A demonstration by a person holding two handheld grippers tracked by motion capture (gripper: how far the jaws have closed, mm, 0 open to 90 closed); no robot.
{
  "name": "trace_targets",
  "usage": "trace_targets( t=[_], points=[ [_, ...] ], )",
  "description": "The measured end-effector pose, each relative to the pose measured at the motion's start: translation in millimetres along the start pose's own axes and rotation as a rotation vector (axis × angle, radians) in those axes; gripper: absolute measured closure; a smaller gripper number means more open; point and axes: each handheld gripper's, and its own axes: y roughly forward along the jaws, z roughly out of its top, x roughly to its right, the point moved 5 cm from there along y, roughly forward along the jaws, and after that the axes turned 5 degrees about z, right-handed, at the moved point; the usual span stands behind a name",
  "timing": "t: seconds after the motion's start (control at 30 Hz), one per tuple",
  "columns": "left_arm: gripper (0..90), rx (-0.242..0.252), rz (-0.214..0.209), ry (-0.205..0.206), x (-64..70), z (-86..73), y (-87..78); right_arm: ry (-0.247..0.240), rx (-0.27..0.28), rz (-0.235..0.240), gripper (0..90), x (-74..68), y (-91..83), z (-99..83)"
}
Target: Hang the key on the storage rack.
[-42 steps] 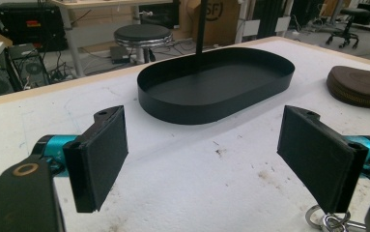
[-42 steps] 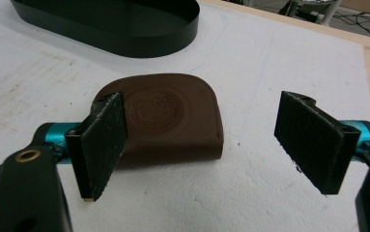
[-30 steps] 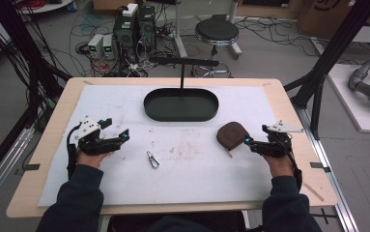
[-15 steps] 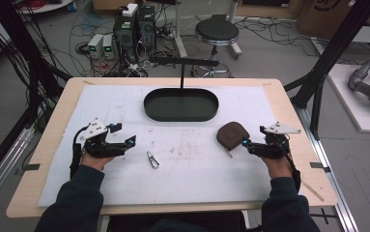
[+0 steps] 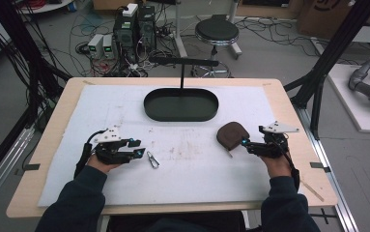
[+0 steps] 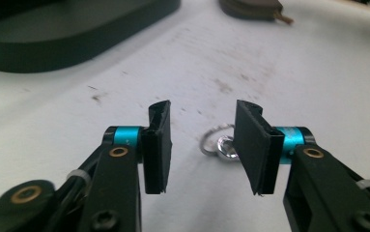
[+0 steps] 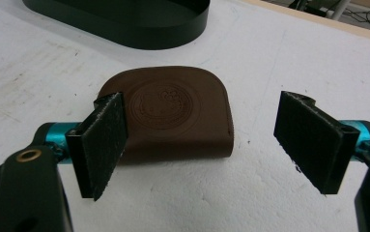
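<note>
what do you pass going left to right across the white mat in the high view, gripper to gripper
left gripper → small metal clip → brown leather pouch → right gripper

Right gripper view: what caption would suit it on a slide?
Open right gripper poised over a brown embossed leather pouch on the white mat, black oval tray behind.

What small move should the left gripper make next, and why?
Probably ease the left gripper forward and down over the metal clip: its jaws stand open, the clip lies on the white mat just beyond them, not yet between.
</note>
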Motion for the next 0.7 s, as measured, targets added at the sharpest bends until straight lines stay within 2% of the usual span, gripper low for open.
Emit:
trace_targets(
  t=[0.03, 0.07, 0.2, 0.23, 0.33, 0.43, 0.53, 0.6, 0.7],
  points=[
    [58.4, -0.005, -0.035, -0.003, 3.8, 0.2, 5.6, -0.002, 0.0, 0.003, 19.7, -1.0, 0.0, 0.3],
    [58.4, -0.005, -0.04, -0.007, 5.4, 1.3, 8.9, -0.003, 0.002, 0.003, 19.7, -1.3, 0.1, 0.7],
    [60.8, -0.036, -0.022, 0.025, 6.5, 3.2, 17.7, -0.006, 0.001, 0.004, 19.7, -1.4, 0.8, 1.2],
    [62.0, -0.064, -0.017, 0.04, 8.4, 2.6, 21.7, 0.0, -0.001, 0.007, 19.7, -2.4, 1.0, 1.1],
    [67.0, -0.088, -0.017, 0.043, 9.9, 1.5, 22.9, -0.011, 0.0, 0.008, 19.8, -2.6, 0.5, 1.6],
    [74.4, -0.09, -0.026, 0.044, 9.2, 0.9, 21.2, -0.007, -0.001, 0.008, 19.7, -2.1, 0.6, 1.3],
    [76.4, -0.088, -0.069, 0.019, 9.3, 0.0, 19.1, -0.008, -0.003, 0.005, 19.8, -1.3, 0.7, 1.0],
    [76.9, -0.096, -0.078, 0.026, 11.1, -0.9, 20.1, -0.009, -0.006, 0.004, 19.8, -1.2, 0.7, 0.8],
    [78.5, -0.137, -0.075, 0.047, 11.9, -4.7, 22.9, -0.002, -0.003, 0.006, 19.8, -0.9, 0.5, 0.7]
  ],
)
